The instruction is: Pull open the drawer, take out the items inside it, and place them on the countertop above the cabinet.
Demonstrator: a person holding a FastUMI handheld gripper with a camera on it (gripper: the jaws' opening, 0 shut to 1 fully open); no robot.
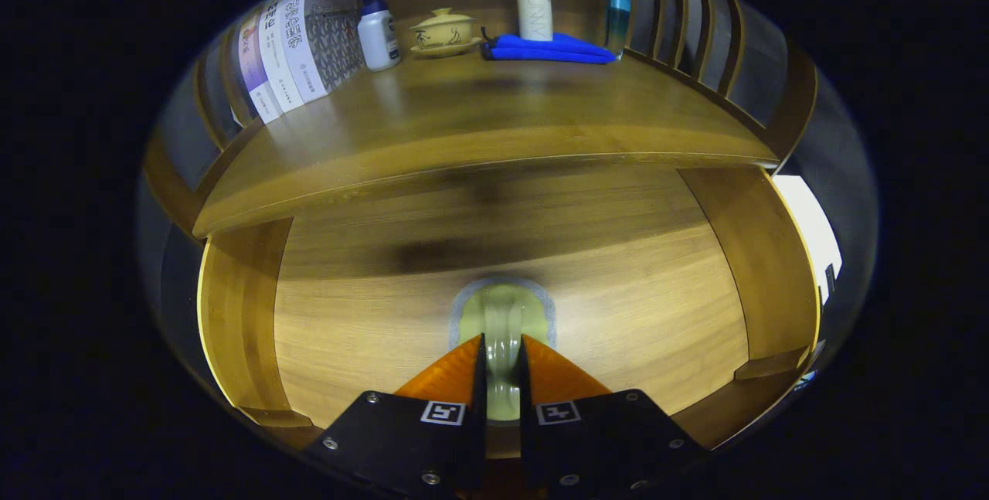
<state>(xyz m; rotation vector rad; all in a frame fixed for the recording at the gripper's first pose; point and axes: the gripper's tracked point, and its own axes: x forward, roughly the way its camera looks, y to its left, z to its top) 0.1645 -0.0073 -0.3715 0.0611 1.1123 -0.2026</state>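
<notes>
Gripper (pixel 502 345) pinching a pale green item (pixel 502 314), both fingers pressed on it, inside the open drawer (pixel 348 322). Above the drawer, the countertop (pixel 463 121), carrying books (pixel 297 44), white bottle (pixel 378 32), lidded cup (pixel 443 30), pump bottle (pixel 534 1) and blue cloth (pixel 548 49).

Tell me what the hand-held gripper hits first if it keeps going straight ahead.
The hand-held gripper is already closed on the drawer's pale handle. Straight on, it likely meets the wooden drawer front right behind the handle; the depth is hard to judge.
</notes>
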